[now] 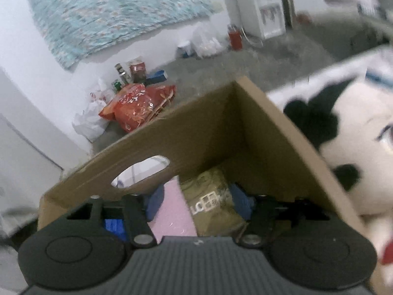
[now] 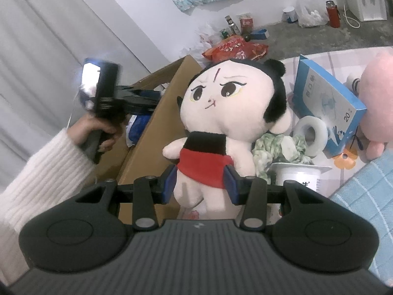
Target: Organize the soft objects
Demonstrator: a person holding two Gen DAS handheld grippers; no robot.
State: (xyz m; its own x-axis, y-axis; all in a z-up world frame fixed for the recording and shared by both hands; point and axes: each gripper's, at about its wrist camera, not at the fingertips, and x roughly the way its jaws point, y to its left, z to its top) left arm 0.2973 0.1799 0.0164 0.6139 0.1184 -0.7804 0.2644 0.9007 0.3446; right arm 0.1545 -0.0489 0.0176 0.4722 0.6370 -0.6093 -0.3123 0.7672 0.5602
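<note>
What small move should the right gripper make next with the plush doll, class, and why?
Probably lift the plush doll and carry it left over the cardboard box. The right gripper is shut on its red-skirted waist, and the open box stands right beside it. The left gripper is open over the box, so it may need to withdraw.

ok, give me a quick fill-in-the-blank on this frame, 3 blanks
1. The right gripper has its jaws around the doll at its ____ skirt.
2. The left gripper points into a cardboard ____.
3. The tape roll lies against a ____ carton.

Missing words: red; box; blue
</note>
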